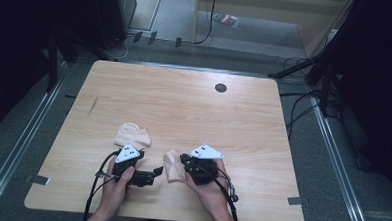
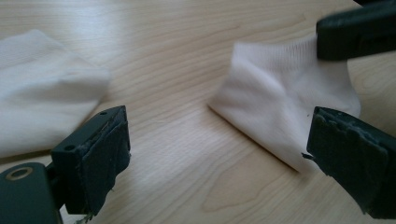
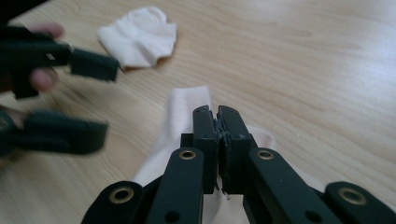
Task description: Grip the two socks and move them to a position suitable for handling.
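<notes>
It looks like a lab or recording studio: a bare wooden tabletop [image 1: 184, 105] stands between dark curtains [image 1: 17, 42], with floor rails [image 1: 332, 146], loose cables [image 1: 299, 102] and stand legs [image 1: 298, 69] around it.

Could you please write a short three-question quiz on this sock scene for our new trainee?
1. True or false: the right gripper has its jaws pressed together over the near sock.
2. How do the jaws of the left gripper stand? A) wide apart B) clamped on a sock C) closed on nothing
3. How many socks lie on the table?

Key
1. True; the jaws meet with the near sock's fabric beneath them.
2. A; bare wood shows between them.
3. Two: the near sock and the far sock, lying apart from each other.
</notes>
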Demonstrator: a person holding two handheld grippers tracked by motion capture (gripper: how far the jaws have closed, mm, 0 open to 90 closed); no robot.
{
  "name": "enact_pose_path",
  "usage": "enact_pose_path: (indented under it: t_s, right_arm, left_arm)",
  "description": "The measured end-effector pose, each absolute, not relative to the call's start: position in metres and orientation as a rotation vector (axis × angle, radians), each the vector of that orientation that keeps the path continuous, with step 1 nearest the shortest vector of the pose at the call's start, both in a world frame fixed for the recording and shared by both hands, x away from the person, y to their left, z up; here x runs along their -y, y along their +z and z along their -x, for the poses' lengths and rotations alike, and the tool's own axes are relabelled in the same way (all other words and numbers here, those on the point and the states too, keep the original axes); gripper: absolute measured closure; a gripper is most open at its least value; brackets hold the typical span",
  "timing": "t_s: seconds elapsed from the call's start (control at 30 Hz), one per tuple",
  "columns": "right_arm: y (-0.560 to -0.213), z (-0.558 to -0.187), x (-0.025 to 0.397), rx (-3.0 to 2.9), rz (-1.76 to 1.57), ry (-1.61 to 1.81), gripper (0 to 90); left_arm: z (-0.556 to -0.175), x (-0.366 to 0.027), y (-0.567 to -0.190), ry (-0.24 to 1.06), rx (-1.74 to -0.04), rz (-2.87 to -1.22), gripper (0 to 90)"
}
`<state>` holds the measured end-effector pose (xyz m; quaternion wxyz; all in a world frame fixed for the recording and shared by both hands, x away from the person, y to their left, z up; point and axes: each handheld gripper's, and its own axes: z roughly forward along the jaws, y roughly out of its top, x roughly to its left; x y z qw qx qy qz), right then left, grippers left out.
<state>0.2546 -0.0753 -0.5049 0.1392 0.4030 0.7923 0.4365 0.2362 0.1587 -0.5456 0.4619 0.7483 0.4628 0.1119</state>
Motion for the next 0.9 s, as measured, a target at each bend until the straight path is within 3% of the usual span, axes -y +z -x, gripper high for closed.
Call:
enact_pose_path:
  t_s: [0.37,0.47,0.5,0.73,0.8,0.9]
  right_arm:
    - [-0.480,-0.249,0.072,-2.276,-1.160,1.348,87.9]
    - [-0.474,-0.246,0.070,-2.271,-1.152,1.378,87.9]
    - [-0.472,-0.245,0.070,-2.270,-1.153,1.385,87.9]
    - [-0.456,-0.237,0.065,-2.257,-1.094,1.454,87.9]
    - [-0.455,-0.237,0.066,-2.246,-1.090,1.465,87.9]
    - [-0.453,-0.238,0.070,-2.213,-1.103,1.494,88.0]
  left_arm:
    - [-0.229,-0.116,-0.549,0.246,-1.131,-1.954,9.1]
    - [-0.228,-0.112,-0.550,0.279,-1.158,-1.971,23.1]
    - [-0.228,-0.112,-0.550,0.278,-1.164,-1.968,23.1]
    - [-0.225,-0.121,-0.541,0.297,-1.102,-1.861,81.3]
    - [-0.225,-0.123,-0.540,0.307,-1.098,-1.849,88.4]
    - [-0.219,-0.133,-0.531,0.461,-1.085,-1.836,89.1]
